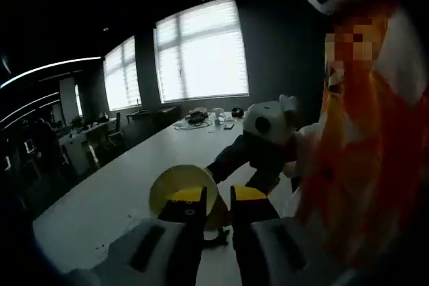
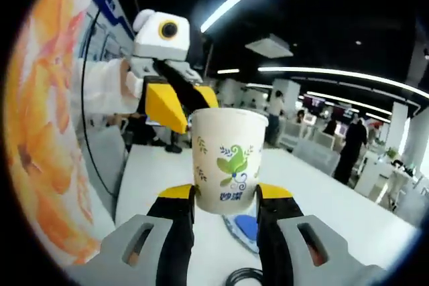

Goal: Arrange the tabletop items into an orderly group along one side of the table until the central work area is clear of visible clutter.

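A white paper cup [image 2: 228, 152] with a green leaf print stands upright between the jaws of my right gripper [image 2: 225, 195], which is shut on its lower body, above the white table [image 2: 322, 205]. My left gripper [image 2: 191, 108], white with yellow jaws, reaches the cup's top rim from the left. In the left gripper view the cup [image 1: 175, 182] shows its pale yellow mouth. The left gripper [image 1: 218, 199] has the rim's edge between its jaws, with a narrow gap still showing. The right gripper [image 1: 224, 165] comes in from behind the cup.
A blue item on a pale dish [image 2: 247, 227] and a black cable [image 2: 244, 276] lie on the table under the cup. Cables and small items [image 1: 201, 118] sit at the table's far end. A person in orange and white [image 1: 362, 132] stands close by.
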{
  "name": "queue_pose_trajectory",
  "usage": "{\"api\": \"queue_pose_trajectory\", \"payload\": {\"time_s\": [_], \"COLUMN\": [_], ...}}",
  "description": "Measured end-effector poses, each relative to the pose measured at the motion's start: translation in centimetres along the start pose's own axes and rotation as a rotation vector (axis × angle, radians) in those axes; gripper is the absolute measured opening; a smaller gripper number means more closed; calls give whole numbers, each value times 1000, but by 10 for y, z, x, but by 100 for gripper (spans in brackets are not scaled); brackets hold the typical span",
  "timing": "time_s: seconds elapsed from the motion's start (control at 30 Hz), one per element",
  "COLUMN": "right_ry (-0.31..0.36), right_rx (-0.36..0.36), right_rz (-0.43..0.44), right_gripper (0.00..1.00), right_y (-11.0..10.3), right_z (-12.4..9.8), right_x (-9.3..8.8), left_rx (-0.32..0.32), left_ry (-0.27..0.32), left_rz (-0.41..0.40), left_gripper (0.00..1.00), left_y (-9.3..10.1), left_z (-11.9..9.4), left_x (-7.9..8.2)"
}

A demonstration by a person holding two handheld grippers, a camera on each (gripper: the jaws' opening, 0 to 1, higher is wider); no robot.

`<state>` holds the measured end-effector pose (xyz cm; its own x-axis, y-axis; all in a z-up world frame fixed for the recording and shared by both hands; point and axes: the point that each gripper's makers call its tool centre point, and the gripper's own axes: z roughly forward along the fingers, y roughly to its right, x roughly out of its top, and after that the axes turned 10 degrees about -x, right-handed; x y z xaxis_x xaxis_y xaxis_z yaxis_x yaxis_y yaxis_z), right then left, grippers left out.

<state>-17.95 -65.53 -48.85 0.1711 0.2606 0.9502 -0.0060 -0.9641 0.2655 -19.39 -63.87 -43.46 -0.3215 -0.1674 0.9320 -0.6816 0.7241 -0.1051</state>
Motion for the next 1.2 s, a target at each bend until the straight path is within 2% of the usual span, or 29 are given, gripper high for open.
{"api": "queue_pose_trajectory", "payload": {"time_s": [0.07, 0.17, 0.23, 0.3, 0.4, 0.43, 0.6, 0.67, 0.7, 0.73, 0.77, 0.8, 0.83, 0.87, 0.97, 1.07, 1.13, 1.2], "right_ry": [-8, -27, -46, -67, -102, -115, -149, -176, -200, -208, -212, -214, -220, -226, -237, -261, -273, -282], "right_rx": [8, 13, 17, 19, 15, 19, 16, 12, 9, 7, 3, 2, -1, -5, -23, -41, -50, -62], "right_rz": [10, 19, 48, 92, 117, 116, 145, 153, 161, 162, 163, 165, 175, 181, 196, 224, 224, 232], "right_gripper": [34, 34, 34, 32, 26, 24, 29, 29, 29, 30, 31, 32, 32, 32, 32, 32, 32, 32], "right_y": [-2, -5, -4, -3, -1, -1, -1, -1, -1, -1, -1, -1, 0, 0, 2, 3, 4, 5], "right_z": [0, 1, 2, 2, 1, 0, -7, -11, -13, -14, -15, -16, -18, -19, -23, -27, -29, -31], "right_x": [-3, -8, -13, -18, -27, -29, -40, -46, -51, -53, -55, -56, -58, -60, -63, -69, -74, -77], "left_rx": [-38, -48, -58, -38, -23, 0, 56, 86, 126, 138, 134, 140, 169, 178, 233, 303, 309, 325], "left_ry": [-8, -37, -77, -118, -150, -188, -258, -328, -426, -481, -510, -480, -448, -441, -442, -424, -410, -426], "left_rz": [-8, -6, 0, 32, 25, 33, 13, 17, 23, 36, 51, 34, -25, -49, -54, -127, -168, -207], "left_gripper": [0, 0, 0, 0, 0, 0, 0, 0, 0, 0, 0, 0, 0, 0, 0, 0, 0, 0], "left_y": [5, 6, 9, 7, 2, -4, -30, -44, -58, -65, -73, -79, -89, -96, -122, -147, -153, -164], "left_z": [2, 5, 7, 8, 9, 6, -10, -19, -30, -36, -41, -41, -46, -49, -60, -68, -68, -68], "left_x": [-2, -8, -17, -23, -32, -40, -65, -80, -96, -105, -112, -111, -114, -116, -128, -144, -152, -170]}}
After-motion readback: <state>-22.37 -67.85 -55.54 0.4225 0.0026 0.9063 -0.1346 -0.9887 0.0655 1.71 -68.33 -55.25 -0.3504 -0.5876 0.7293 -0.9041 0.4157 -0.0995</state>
